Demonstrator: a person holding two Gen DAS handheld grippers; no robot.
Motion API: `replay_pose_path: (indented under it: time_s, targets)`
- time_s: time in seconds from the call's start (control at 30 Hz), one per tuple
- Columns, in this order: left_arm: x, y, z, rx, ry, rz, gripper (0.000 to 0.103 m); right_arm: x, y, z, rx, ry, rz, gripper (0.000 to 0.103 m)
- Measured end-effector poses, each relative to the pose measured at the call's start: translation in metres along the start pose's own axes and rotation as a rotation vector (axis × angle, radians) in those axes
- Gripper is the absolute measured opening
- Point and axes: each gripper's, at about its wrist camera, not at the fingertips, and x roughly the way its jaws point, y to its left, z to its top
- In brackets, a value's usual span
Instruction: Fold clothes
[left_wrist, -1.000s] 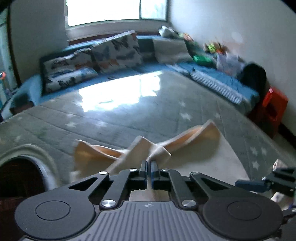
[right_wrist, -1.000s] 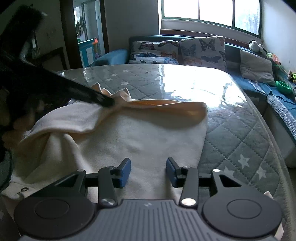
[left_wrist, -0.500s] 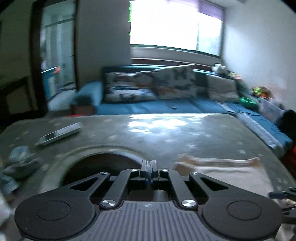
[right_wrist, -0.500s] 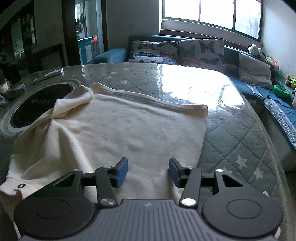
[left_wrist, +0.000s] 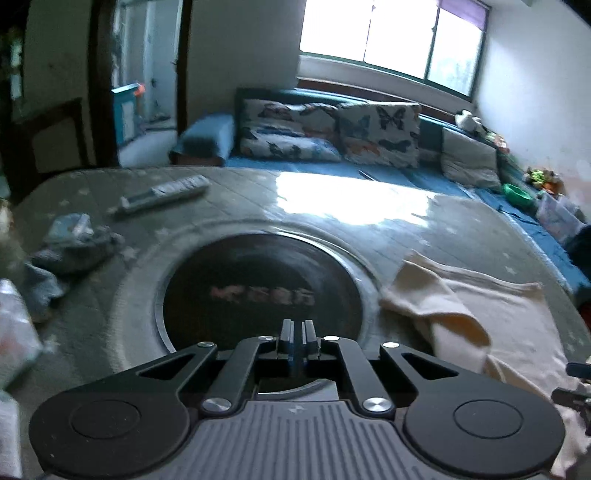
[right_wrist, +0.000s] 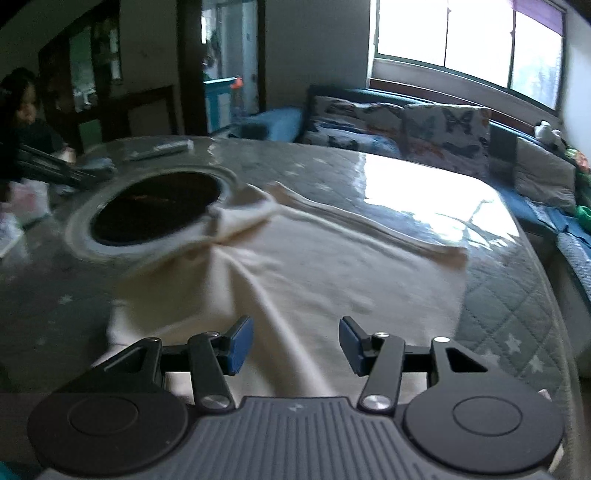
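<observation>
Cream garment (right_wrist: 295, 266) lies spread just ahead of the right gripper (right_wrist: 295, 343), whose fingers stand wide apart over its near edge. The left gripper (left_wrist: 297, 338), pressed together and empty, has it off to its right, so the right hand is nearer.

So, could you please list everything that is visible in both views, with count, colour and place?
Garment: one, cream, spread on the table's right part, one corner bunched at the dark opening's rim.
Table: one, grey quilted cover with white stars.
Round opening: one, dark, in the table, ahead of the left gripper.
Remote control: one, pale grey, far left of the table.
Blue cloth: one crumpled heap, left table edge.
Butterfly cushions: about three, white patterned, on the blue sofa under the window.
Person: one, dark clothing, blurred, far left.
Left gripper: black, fingers closed together, holding nothing.
Right gripper: black, blue-padded fingers apart, above the garment.
</observation>
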Motion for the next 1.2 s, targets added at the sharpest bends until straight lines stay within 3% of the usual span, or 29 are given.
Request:
replay_pose_path:
  time_s: [0.23, 0.4, 0.57, 0.7, 0.9, 1.1, 1.13, 1.17, 1.2]
  targets:
    - [0.03, -0.034, -0.001, 0.008, 0.063, -0.085, 0.048, -0.012, 0.025, -0.002, -0.045, -0.008, 0.06, 0.053]
    - [0.056, -0.059, 0.002, 0.003, 0.104, -0.14, 0.055, -0.012, 0.036, -0.006, -0.052, -0.006, 0.097, 0.053]
    - [0.089, -0.059, 0.018, -0.139, 0.162, -0.163, 0.06, -0.01, 0.041, -0.008, -0.066, -0.002, 0.113, 0.053]
    - [0.112, -0.054, 0.025, -0.263, 0.207, -0.154, 0.059, -0.008, 0.04, -0.009, -0.06, 0.003, 0.126, 0.053]
    - [0.125, -0.064, 0.026, -0.264, 0.224, -0.138, 0.058, -0.003, 0.036, -0.008, -0.056, 0.005, 0.135, 0.054]
    - [0.134, -0.067, 0.025, -0.268, 0.215, -0.108, 0.03, 0.0, 0.035, -0.008, -0.05, 0.002, 0.136, 0.054]
    - [0.135, -0.067, 0.025, -0.268, 0.21, -0.101, 0.023, 0.0, 0.035, -0.008, -0.051, 0.003, 0.135, 0.054]
    - [0.135, -0.067, 0.026, -0.264, 0.202, -0.09, 0.008, 0.001, 0.035, -0.008, -0.051, 0.003, 0.134, 0.054]
    - [0.133, -0.067, 0.026, -0.262, 0.193, -0.081, 0.007, 0.001, 0.036, -0.007, -0.051, 0.003, 0.133, 0.054]
